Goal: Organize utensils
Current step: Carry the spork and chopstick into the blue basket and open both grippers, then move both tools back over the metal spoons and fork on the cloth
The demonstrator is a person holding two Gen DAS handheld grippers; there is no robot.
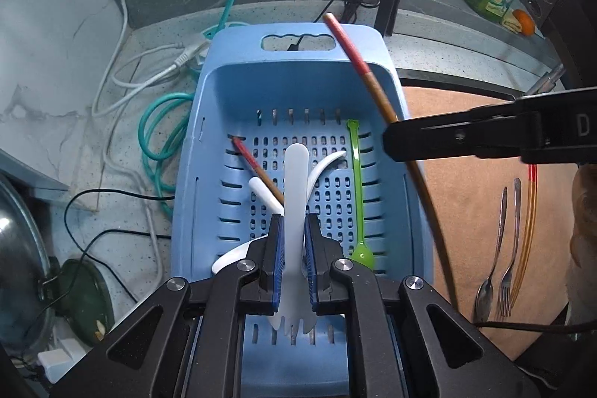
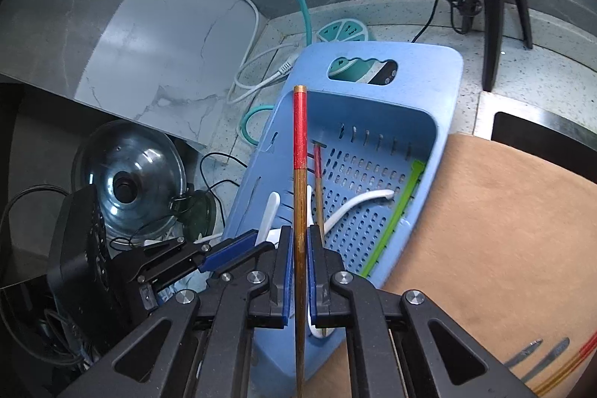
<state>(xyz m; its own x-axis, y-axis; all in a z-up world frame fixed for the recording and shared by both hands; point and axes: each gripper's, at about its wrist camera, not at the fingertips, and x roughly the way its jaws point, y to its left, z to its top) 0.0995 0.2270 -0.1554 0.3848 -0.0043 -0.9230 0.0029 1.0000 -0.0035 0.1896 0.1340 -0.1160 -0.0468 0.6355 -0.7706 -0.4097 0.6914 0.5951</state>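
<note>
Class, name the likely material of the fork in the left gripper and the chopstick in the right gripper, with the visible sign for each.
White fork: probably plastic, matte, slightly translucent.
Chopstick: seemingly wood or bamboo, brown grain, glossy red-painted top.

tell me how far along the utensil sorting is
Partly done. A metal spoon, metal fork and chopsticks lie on the tan mat. The left gripper holds a white fork, the right gripper a chopstick. In the blue basket: green spoon, another chopstick, white spoons.
</note>
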